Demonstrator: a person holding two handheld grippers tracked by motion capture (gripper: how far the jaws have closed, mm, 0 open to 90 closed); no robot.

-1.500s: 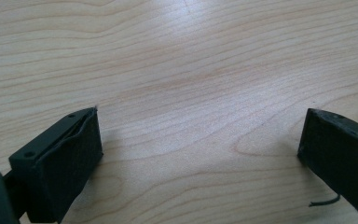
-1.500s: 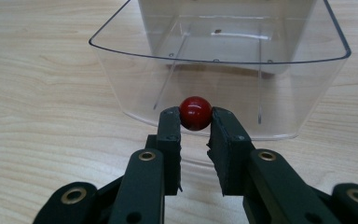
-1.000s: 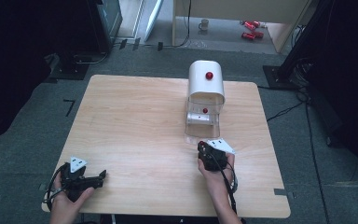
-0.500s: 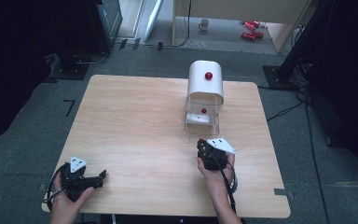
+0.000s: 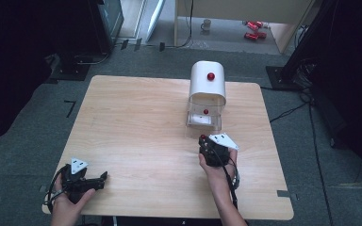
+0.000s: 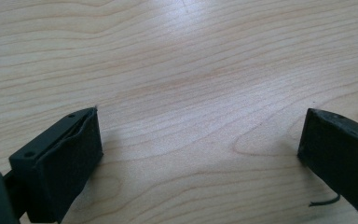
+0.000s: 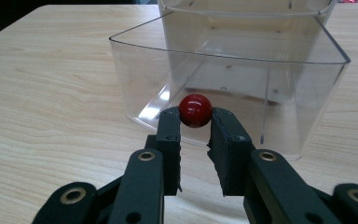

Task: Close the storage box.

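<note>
pinching a red ball (image 7: 195, 110) between its tips, your right tool (image 7: 195, 122) sits just before the clear bin (image 7: 279, 88) on the desk (image 5: 136, 122); your left tool (image 6: 200, 154) rests wide apart near the desk's left corner.

Light wooden table (image 5: 141, 122), a white-lidded clear plastic container (image 5: 206, 101) on it.

At twelve o'clock from the right gripper (image 7: 195, 128), just beyond its fingers (image 7: 170, 135) and the red ball (image 7: 195, 110) pinched between them, the clear container's (image 7: 279, 88) near wall stands in the way; its open top is free. The white dispenser (image 5: 208, 83) blocks the table (image 5: 136, 122) behind it. From the wide-spread left gripper (image 6: 200, 144), bare wood lies free toward twelve and three o'clock.
</note>
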